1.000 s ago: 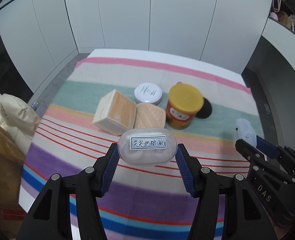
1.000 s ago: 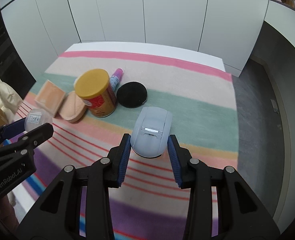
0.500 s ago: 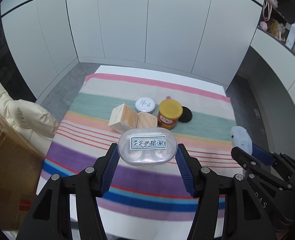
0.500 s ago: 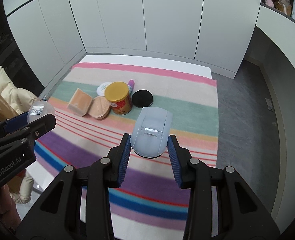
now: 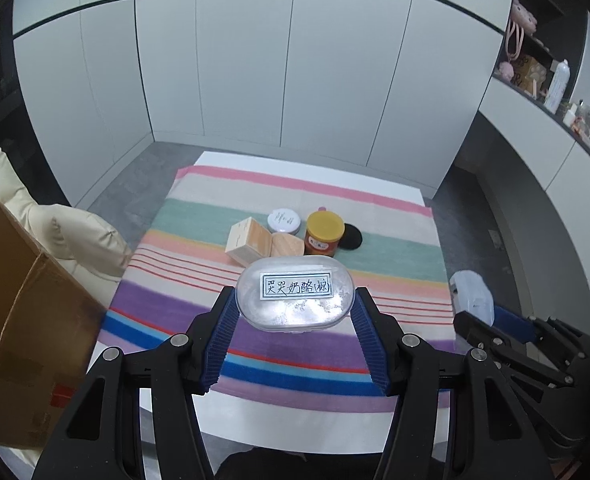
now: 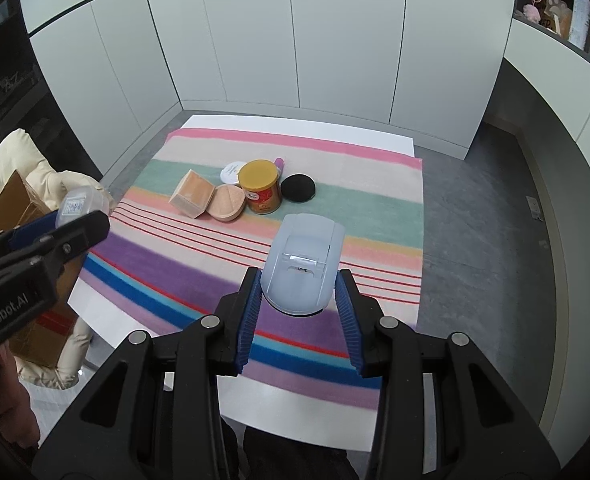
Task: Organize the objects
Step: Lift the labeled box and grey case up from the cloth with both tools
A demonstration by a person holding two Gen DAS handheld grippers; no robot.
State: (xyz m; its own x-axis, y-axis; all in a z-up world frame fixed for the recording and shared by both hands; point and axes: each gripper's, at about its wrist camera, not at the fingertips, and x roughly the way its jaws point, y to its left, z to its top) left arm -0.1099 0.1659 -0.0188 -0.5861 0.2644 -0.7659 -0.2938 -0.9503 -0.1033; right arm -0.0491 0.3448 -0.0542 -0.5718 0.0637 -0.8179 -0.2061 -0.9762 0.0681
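My left gripper point(image 5: 295, 312) is shut on a clear oval box point(image 5: 294, 294) with a handwritten label, held high above the striped cloth point(image 5: 215, 216). My right gripper point(image 6: 299, 294) is shut on a pale blue-grey plastic case point(image 6: 301, 264), also well above the table. Each gripper shows in the other's view: the right one point(image 5: 491, 320) at the lower right, the left one point(image 6: 61, 224) at the left. On the cloth's middle sit a beige box point(image 5: 251, 240), a peach compact point(image 5: 289, 245), a white round tin point(image 5: 283, 219), a yellow-lidded jar point(image 5: 324, 232) and a black disc point(image 5: 351, 237).
A cardboard box point(image 5: 19, 320) and a cream padded jacket point(image 5: 75, 236) stand left of the table. White cabinet doors point(image 5: 275, 80) close off the far side. A grey counter with shelves of small items point(image 5: 543, 80) runs along the right. A pink-capped tube point(image 6: 279, 161) lies behind the jar.
Both grippers have risen and pulled back from the table with their loads; the objects on the cloth look smaller and farther, and the near table edge and floor have come into view.
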